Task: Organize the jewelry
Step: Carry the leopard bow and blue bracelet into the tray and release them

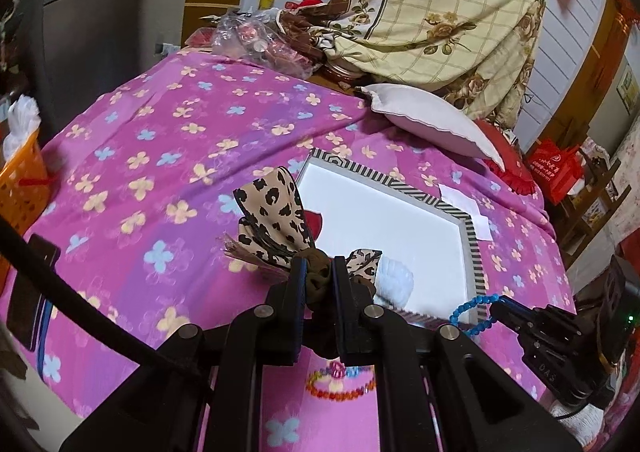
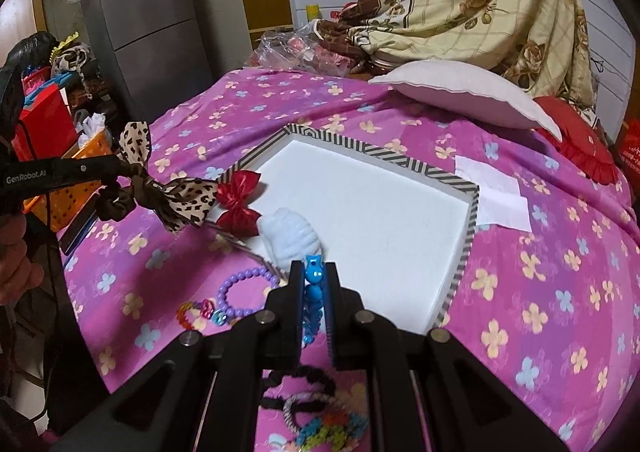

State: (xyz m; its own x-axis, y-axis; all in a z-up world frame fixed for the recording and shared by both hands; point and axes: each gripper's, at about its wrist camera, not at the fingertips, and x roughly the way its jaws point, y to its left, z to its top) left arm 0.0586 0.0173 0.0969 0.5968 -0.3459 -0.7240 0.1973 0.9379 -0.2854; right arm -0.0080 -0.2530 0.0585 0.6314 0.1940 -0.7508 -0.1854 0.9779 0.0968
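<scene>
My left gripper [image 1: 319,272] is shut on the brown knot of a leopard-print bow scrunchie [image 1: 276,224] and holds it above the pink bedspread, left of the white tray [image 1: 474,248]. The right wrist view shows that gripper [image 2: 114,168] and its bow [image 2: 176,192] from the side. My right gripper [image 2: 314,272] is shut on a blue bead bracelet [image 2: 314,284] over the tray's [image 2: 360,150] near left corner. Its tip [image 1: 496,308] and the dangling bracelet [image 1: 472,308] also show in the left wrist view. A red bow [image 2: 238,204] and a pale fluffy scrunchie [image 2: 292,236] lie at the tray's left edge.
On the bedspread near the tray lie a purple bead bracelet [image 2: 240,292], small colourful rings [image 2: 196,312], a black scrunchie [image 2: 300,384] and a multicoloured bracelet [image 2: 328,424]. A white paper [image 2: 496,200] and a pillow [image 2: 460,96] lie beyond. An orange basket [image 1: 20,188] stands off the left side.
</scene>
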